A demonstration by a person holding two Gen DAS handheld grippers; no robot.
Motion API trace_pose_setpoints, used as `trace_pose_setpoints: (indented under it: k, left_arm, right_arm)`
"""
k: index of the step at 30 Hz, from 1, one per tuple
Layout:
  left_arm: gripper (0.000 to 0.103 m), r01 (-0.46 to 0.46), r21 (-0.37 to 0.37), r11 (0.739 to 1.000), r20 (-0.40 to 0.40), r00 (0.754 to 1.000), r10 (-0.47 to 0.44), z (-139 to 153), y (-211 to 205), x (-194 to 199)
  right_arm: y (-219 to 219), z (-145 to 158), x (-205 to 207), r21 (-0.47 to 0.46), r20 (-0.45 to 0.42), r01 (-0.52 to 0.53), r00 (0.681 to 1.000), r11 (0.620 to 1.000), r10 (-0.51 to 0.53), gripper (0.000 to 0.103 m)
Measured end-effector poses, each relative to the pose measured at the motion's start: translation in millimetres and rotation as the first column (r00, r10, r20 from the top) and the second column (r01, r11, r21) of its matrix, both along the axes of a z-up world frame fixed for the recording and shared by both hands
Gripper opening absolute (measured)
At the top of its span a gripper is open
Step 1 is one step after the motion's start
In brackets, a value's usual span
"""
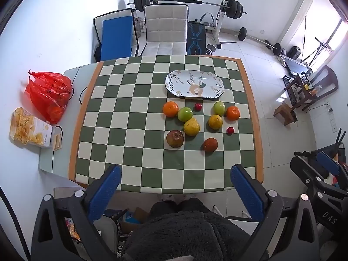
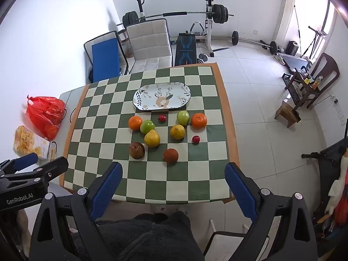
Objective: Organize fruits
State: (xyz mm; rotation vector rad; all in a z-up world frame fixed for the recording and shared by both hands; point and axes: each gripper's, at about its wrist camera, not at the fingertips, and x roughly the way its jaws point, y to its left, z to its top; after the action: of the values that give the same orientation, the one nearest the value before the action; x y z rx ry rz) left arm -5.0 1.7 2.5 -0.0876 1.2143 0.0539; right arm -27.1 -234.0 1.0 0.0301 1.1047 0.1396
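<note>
Tongs: your left tongs [image 1: 175, 187] and right tongs [image 2: 173, 184] both stand wide apart with nothing between the blue pads, held high above the near edge of the surface and tilted down at it.
Lap: your dark fleece garment [image 1: 184, 232] fills the bottom of both views, below the tongs.
Surface: a green-and-cream checked cloth with an orange border [image 1: 130, 130] covers the part you work on.
Nearest fruit: a brownish apple [image 1: 174, 138] sits to the left and a reddish-brown round fruit [image 1: 210, 144] to the right, apart from each other.
Middle fruit: a yellow pear [image 1: 191, 126] touches the left green apple [image 1: 185, 114]; a yellow citrus [image 1: 215, 121] lies to its right, with a small red fruit [image 1: 230, 130] just beside that.
Far fruit: the left orange [image 1: 170, 109] touches the left green apple; a second small red fruit [image 1: 198, 106] lies alone; the right green apple [image 1: 219, 108] sits just beside the right orange [image 1: 233, 113].
Plate: an oblong floral plate [image 1: 194, 84] lies just beyond the fruit, with no fruit on it.
Left side: a snack box [image 1: 30, 128] and a red plastic bag [image 1: 49, 94] rest off the cloth.
Beyond: a pale chair [image 1: 165, 29] stands at the far edge, a barbell rack [image 1: 189, 2] behind it.
</note>
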Motion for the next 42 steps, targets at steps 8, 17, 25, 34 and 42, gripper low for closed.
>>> trace_pose_setpoints:
  k: [8, 17, 25, 34, 42]
  left_arm:
    - [0.103, -0.013, 0.001, 1.000, -0.013, 1.000, 0.013, 3, 1, 4]
    - [0.103, -0.015, 0.007, 1.000, -0.009, 1.000, 0.015, 3, 6, 7]
    - [0.103, -0.012, 0.010, 1.000, -0.010, 1.000, 0.012, 3, 5, 7]
    - [0.103, -0.014, 0.013, 1.000, -0.004, 1.000, 0.014, 2, 4, 6]
    - [0.103, -0.013, 0.013, 1.000, -0.003, 1.000, 0.013, 4, 8, 7]
  right_arm:
    - [0, 1, 1, 0.001, 0.003, -0.001, 1.000, 1.000, 0.001, 0.097]
    - [3, 3, 0, -0.013, 0.002, 0.001, 1.000, 1.000, -0.001, 0.097]
    - [-3, 7, 5, -0.016, 0.000, 0.003, 1.000, 1.000, -0.003, 0.097]
    - [-6, 4, 0, -0.017, 0.005, 0.002, 1.000, 1.000, -0.002, 0.097]
    - [-7, 7, 2, -0.017, 0.005, 0.003, 1.000, 1.000, -0.002, 0.097]
